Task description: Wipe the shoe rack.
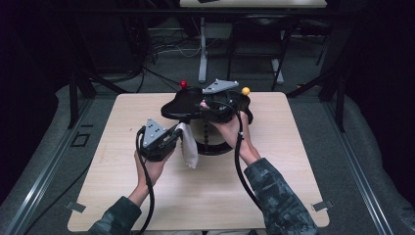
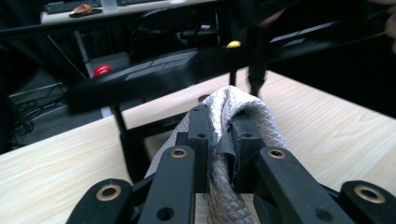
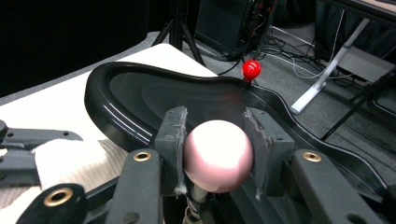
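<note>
A black curved tray [image 1: 182, 105] stands on a post over a round black base [image 1: 215, 147] at the middle of the table. It carries a red knob [image 1: 183, 84] and a yellow knob [image 1: 245, 91]. My right gripper [image 3: 217, 128] is shut on a pale pink ball knob [image 3: 218, 156] at the tray's near edge, one pad on each side. The tray [image 3: 140, 95] and the red knob [image 3: 251, 69] lie beyond it. My left gripper [image 2: 223, 121] is shut on a white quilted cloth [image 2: 236, 100], which hangs beside the tray's left end [image 1: 188, 147].
The light wooden table [image 1: 147, 196] has bare room in front and at both sides. Beyond its far edge are a desk leg [image 1: 202, 49], cables and dark frames on the floor. A black post [image 2: 256, 56] of the stand rises just past the cloth.
</note>
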### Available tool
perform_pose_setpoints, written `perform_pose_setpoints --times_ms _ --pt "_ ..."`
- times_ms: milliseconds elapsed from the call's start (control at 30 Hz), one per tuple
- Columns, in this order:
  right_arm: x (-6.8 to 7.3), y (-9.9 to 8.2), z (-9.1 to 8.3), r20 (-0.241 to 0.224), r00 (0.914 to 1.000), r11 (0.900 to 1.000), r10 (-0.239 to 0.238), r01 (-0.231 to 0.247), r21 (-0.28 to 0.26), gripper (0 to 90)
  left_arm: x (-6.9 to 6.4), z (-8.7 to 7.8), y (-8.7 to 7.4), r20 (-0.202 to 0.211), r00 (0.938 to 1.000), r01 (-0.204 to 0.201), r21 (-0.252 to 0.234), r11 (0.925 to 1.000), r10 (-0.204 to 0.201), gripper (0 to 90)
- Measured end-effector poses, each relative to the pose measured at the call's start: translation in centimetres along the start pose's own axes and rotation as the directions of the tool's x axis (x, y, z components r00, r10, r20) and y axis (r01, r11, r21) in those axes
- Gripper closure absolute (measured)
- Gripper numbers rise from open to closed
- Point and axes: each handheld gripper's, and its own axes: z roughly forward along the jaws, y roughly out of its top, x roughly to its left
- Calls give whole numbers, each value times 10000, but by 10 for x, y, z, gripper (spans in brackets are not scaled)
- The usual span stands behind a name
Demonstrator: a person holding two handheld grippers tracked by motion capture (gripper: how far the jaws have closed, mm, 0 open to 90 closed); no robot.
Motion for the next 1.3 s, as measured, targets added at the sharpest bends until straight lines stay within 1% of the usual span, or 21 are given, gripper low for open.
perform_pose_setpoints --times_ms 67,100,133,167,200,233,267,333,400,433,533,667,767,833,933,1033,1067,1200,1233,1267,1300 --pt "-1 0 0 34 10000 10000 11 -11 57 597 -6 3 7 -53 9999 -132 9 9999 132 816" --pt "-2 0 0 -128 9999 10000 80 -80 42 593 -9 5 11 -38 9998 -193 54 9998 193 816" --pt "-3 1 -1 -228 9996 9997 187 -183 151 575 -11 6 15 -55 9997 -251 36 9997 251 816" --pt "-5 1 -1 -414 9986 9991 321 -309 292 511 -12 8 18 -55 9996 -269 48 9996 270 816" --pt "-6 1 -3 -401 9983 9988 421 -411 262 502 -14 9 21 -40 9995 -322 85 9994 323 817" --pt "-8 0 -6 -485 9975 9987 505 -504 40 520 -15 11 23 -35 9994 -330 104 9994 331 817" --pt "-9 1 -9 -394 9979 9986 522 -526 -103 537 -16 13 24 -14 9995 -324 118 9994 324 817" --pt "-10 1 -12 -534 9977 9989 423 -432 -158 592 -18 17 27 -17 9994 -349 137 9993 350 816" --pt "-7 0 -11 -473 9987 9997 168 -177 -194 600 -21 21 28 -43 9991 -431 206 9989 432 816" --pt "-7 -1 -11 -415 9990 9996 174 -183 -210 602 -23 23 29 -19 9990 -457 235 9987 457 817" --pt "-9 -3 -11 -595 9977 9988 329 -350 -347 604 -26 28 31 -51 9987 -510 302 9982 512 817" --pt "-8 -2 -11 -532 9982 9991 282 -298 -308 604 -28 34 33 -197 9985 -496 391 9980 504 817" --pt "-8 -3 -11 -527 9980 9988 356 -373 -306 604 -29 36 34 -343 9982 -481 421 9980 495 819" --pt "-7 -3 -11 -446 9986 9990 291 -305 -317 604 -30 35 35 -420 9973 -575 477 9972 596 820" --pt "-7 -4 -11 -474 9985 9989 275 -292 -368 604 -29 34 36 -538 9958 -715 537 9960 744 821" --pt "-7 -4 -11 -461 9985 9989 286 -303 -367 604 -27 33 35 -549 9967 -564 502 9971 592 821" --pt "-6 -4 -11 -381 9989 9990 279 -292 -338 604 -26 32 35 -565 9966 -563 509 9971 592 821" --pt "-6 -4 -11 -428 9989 9992 214 -229 -333 604 -21 26 33 -632 9961 -588 475 9971 617 823" --pt "-6 -3 -11 -420 9989 9992 209 -223 -323 604 -19 24 32 -652 9963 -541 424 9976 567 823" --pt "-6 -3 -11 -288 9994 9995 183 -191 -265 604 -18 21 32 -677 9956 -621 443 9971 650 823" --pt "-6 -3 -11 -328 9993 9995 170 -179 -259 604 -16 19 31 -714 9956 -573 383 9976 600 824"
